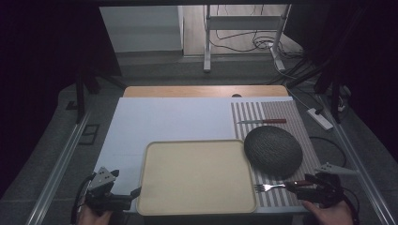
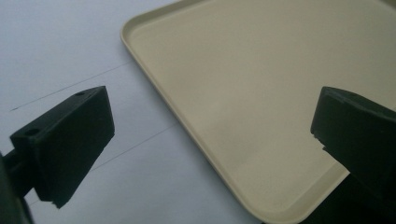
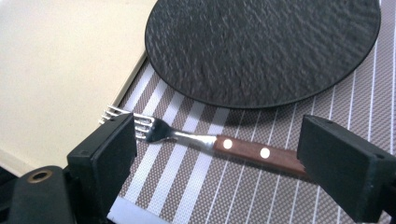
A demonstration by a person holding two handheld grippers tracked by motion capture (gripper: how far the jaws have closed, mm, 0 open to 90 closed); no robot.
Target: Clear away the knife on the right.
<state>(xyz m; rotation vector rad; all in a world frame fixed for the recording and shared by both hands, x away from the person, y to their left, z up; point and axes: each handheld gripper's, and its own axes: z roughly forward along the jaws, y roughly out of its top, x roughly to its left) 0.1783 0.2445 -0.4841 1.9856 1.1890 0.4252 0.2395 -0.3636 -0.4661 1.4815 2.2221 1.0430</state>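
Note:
A fork (image 3: 210, 142) with a brown riveted handle lies on the striped placemat (image 3: 261, 186), tines toward the beige tray (image 1: 197, 176). My right gripper (image 3: 217, 161) is open, its jaws on either side of the fork, one near the tines and one at the handle's end; in the high view the right gripper (image 1: 300, 183) sits at the fork (image 1: 274, 186). Just beyond the fork is a dark round plate (image 1: 273, 151). My left gripper (image 1: 136, 192) is open at the tray's front left corner, and between its jaws the tray's rim (image 2: 187, 126) crosses.
A knife (image 1: 263, 121) with a red handle lies at the far end of the placemat. A white sheet (image 1: 169, 117) covers the table left of the mat. The table's front edge runs just below the tray.

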